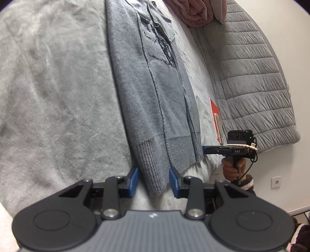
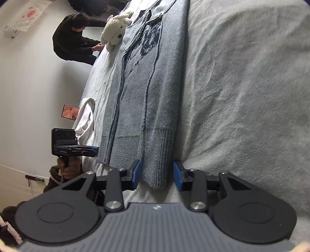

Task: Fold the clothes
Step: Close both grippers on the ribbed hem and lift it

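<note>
A grey-blue knit sweater (image 1: 151, 97) (image 2: 139, 97), folded lengthwise into a narrow strip, lies on a pale grey fleece blanket (image 1: 48, 97) (image 2: 242, 97). Its ribbed hem hangs toward me over the bed's edge. My left gripper (image 1: 154, 181) straddles one hem corner; the blue pads (image 1: 133, 180) stand either side of the rib with slight gaps, open. My right gripper (image 2: 157, 173) straddles the other hem corner the same way, pads (image 2: 177, 174) not pressing. Each view shows the other gripper side-on at the hem: the right gripper (image 1: 203, 149), the left gripper (image 2: 96, 151), each held in a hand.
A quilted grey duvet (image 1: 251, 87), a pink blanket (image 1: 193, 13) and a red booklet (image 1: 215, 116) lie beyond the sweater. A white plush toy (image 2: 114, 29), a white garment (image 2: 85, 120) and a phone (image 2: 69, 114) sit on its other side. A person in black (image 2: 73, 38) bends over the far end.
</note>
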